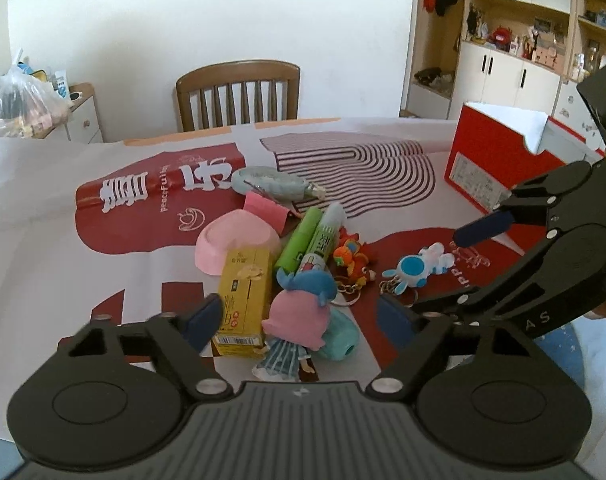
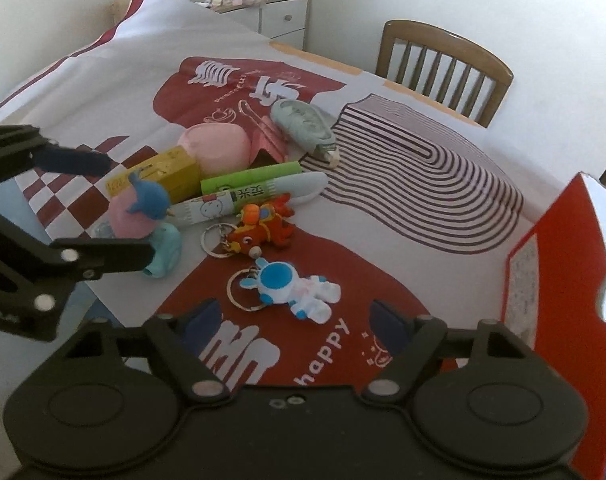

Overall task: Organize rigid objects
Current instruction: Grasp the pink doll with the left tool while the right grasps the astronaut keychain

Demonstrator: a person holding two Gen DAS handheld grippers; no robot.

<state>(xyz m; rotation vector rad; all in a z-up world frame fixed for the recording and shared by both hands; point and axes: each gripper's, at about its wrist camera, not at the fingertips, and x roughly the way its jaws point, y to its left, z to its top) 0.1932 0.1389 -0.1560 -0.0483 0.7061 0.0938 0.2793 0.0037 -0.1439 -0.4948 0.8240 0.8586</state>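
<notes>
red box cut off at right edge, figurine base hidden behind left claw

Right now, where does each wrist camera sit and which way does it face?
Left wrist: behind the open left gripper, looking down over the pink-haired figurine toward the wooden chair; the right gripper enters from the right.
Right wrist: behind the open right gripper, looking down at the astronaut keychain; the left gripper enters from the left.
Shared: figurine, keychain, yellow box, red box.
</notes>
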